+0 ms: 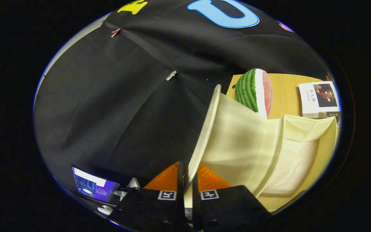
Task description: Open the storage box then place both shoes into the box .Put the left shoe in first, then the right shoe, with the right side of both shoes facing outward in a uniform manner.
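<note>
The claw [187, 180] is pinching the near edge of the storage box's lid [204, 129], both fingers pressed on the thin rim so that the flap stands swung up on edge. Held this way, I judge, it keeps the cream fabric box [328, 151] open so that shoes can go in. The lid's pale lining [237, 141] faces right, toward the box's mouth, and the cavity beyond it looks empty, with only the folded cream walls and floor showing. I see no shoes from here, so the opening step seems to be the one in hand. On the wooden desk [285, 96] beyond the box a watermelon-shaped cushion [254, 91] sits just behind the lid, and a book [319, 100] lies to its right, near the box's far wall; neither blocks the opening. A screen [93, 188] glows low on the left beside the claw, well apart from the box. If the grip slips, the raised lid will probably drop back over the mouth.
</note>
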`<state>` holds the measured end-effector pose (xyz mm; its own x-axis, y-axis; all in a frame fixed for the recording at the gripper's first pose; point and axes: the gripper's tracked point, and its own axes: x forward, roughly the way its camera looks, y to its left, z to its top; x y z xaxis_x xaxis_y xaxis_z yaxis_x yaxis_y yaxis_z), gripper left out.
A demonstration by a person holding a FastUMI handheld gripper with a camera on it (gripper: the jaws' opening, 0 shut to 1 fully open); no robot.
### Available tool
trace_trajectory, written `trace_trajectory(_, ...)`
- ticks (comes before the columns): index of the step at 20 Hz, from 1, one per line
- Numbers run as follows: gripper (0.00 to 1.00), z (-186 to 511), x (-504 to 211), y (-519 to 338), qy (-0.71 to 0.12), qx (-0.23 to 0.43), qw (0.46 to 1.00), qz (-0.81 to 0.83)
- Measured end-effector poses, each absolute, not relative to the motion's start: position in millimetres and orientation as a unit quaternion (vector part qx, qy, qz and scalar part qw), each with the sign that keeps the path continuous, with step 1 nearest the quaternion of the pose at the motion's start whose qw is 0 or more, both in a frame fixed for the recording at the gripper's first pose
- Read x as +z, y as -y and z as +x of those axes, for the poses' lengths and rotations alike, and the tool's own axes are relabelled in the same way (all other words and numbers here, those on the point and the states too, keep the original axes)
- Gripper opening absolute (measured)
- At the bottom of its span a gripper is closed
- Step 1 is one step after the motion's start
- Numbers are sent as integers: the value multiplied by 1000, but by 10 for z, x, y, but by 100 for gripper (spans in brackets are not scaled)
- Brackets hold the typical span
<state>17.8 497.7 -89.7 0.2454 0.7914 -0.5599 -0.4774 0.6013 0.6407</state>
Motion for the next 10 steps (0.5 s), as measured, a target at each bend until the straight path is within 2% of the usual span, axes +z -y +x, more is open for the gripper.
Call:
trace_trajectory(4, 99, 299, -782, -4663, -393, 418, 811, 111)
trace_trajectory(10, 98, 541, -436, -3765, -308, 388, 866, 70)
